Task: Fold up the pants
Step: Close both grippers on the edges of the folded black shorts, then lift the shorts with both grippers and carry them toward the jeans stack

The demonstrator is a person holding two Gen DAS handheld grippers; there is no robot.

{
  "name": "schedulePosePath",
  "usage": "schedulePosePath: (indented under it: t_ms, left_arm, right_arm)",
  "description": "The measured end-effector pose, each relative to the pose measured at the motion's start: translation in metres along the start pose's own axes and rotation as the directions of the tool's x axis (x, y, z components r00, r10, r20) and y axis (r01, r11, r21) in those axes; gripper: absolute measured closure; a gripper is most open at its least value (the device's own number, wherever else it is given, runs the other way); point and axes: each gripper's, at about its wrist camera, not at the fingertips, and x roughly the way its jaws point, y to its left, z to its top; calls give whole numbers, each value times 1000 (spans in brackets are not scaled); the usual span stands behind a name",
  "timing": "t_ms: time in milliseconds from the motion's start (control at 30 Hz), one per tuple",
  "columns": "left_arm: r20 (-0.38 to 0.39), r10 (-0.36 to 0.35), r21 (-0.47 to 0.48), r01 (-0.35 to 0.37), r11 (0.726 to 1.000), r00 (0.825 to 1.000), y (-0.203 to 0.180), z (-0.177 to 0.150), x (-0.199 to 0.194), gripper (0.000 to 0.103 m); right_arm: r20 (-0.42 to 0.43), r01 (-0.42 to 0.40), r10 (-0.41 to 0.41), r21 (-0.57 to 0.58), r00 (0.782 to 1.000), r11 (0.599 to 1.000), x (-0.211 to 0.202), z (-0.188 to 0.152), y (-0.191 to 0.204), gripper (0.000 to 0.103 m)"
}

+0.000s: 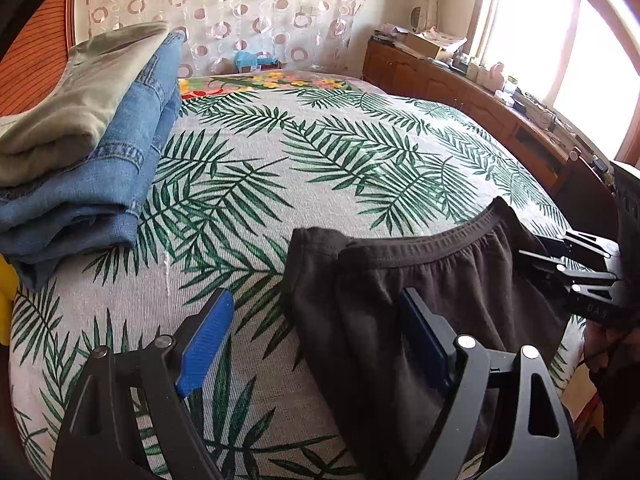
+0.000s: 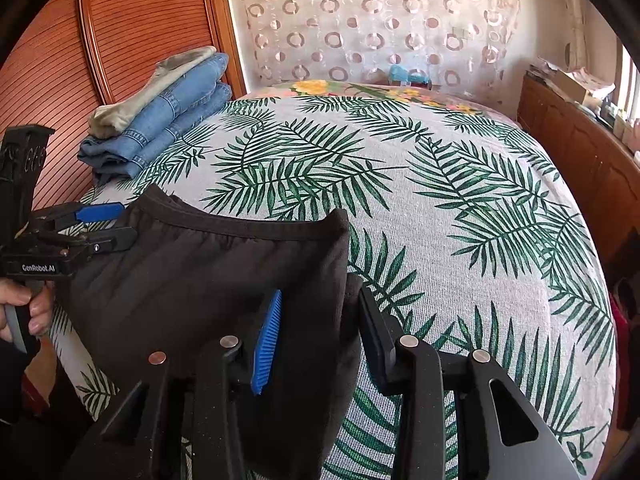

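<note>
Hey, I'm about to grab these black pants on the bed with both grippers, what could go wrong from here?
The black elastic-waist pants look layered at each side, so the open jaws of the left gripper and right gripper may pinch only one layer, skewing the fold. They also lie near the front edge of the palm-leaf bedspread and might slide off.

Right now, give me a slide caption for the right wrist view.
Open right gripper straddling the edge of the dark pants on the palm-print bedspread, folded jeans stack behind, left gripper opposite.
</note>
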Motion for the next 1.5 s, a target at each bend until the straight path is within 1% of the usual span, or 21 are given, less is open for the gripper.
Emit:
schedulePosePath:
  t_ms: [67,100,167,233,300,433,567,700,800,867,967,1133,1300,1500]
  left_arm:
    - [3,-11,13,11,1000,1000,-1,5,0,21]
    - [2,-18,18,18,1000,1000,-2,7,1,26]
    - [-3,-28,21,28,999,1000,-1,10,3,31]
    - [-12,-44,21,44,999,999,-1,10,6,40]
    - [-20,-63,14,63,998,998,0,9,9,44]
    - [-7,-62,21,62,998,998,-2,6,8,45]
    - [-3,-79,30,79,996,997,-3,5,6,54]
    - [7,-103,46,102,994,995,-8,5,2,73]
    - [31,-89,66,87,994,996,-14,5,-3,80]
    - [55,-86,70,82,994,995,-17,6,-10,81]
    - [92,-87,87,79,993,992,-22,6,-22,82]
    - [140,-93,115,77,990,986,-30,7,-41,89]
    - [186,-112,129,89,988,976,-37,10,-60,90]
    - [250,-113,134,81,988,962,-42,14,-80,92]
  right_arm:
    - [3,0,0,3,1000,1000,-1,-1,1,63]
    - [5,-4,4,6,1000,1000,-1,-2,0,63]
    - [6,-7,7,9,1000,1000,-1,-2,0,63]
    - [6,-7,7,8,1000,1000,-1,-2,1,63]
    - [6,-8,8,10,1000,1000,-1,-2,1,63]
    - [7,-17,17,14,1000,1000,-2,-2,-2,63]
    - [6,-9,9,12,1000,1000,0,-1,0,64]
    - [2,-13,13,1,1000,1000,0,-1,3,67]
    - [2,-24,24,3,1000,1000,1,0,3,72]
    - [3,-31,31,5,1000,1000,1,0,3,79]
    - [4,-41,41,5,999,999,1,-1,4,83]
    - [3,-62,62,18,998,998,1,-2,4,88]
    - [19,-58,58,19,998,998,-5,-2,7,91]
    - [90,-56,56,4,994,998,-29,1,13,91]
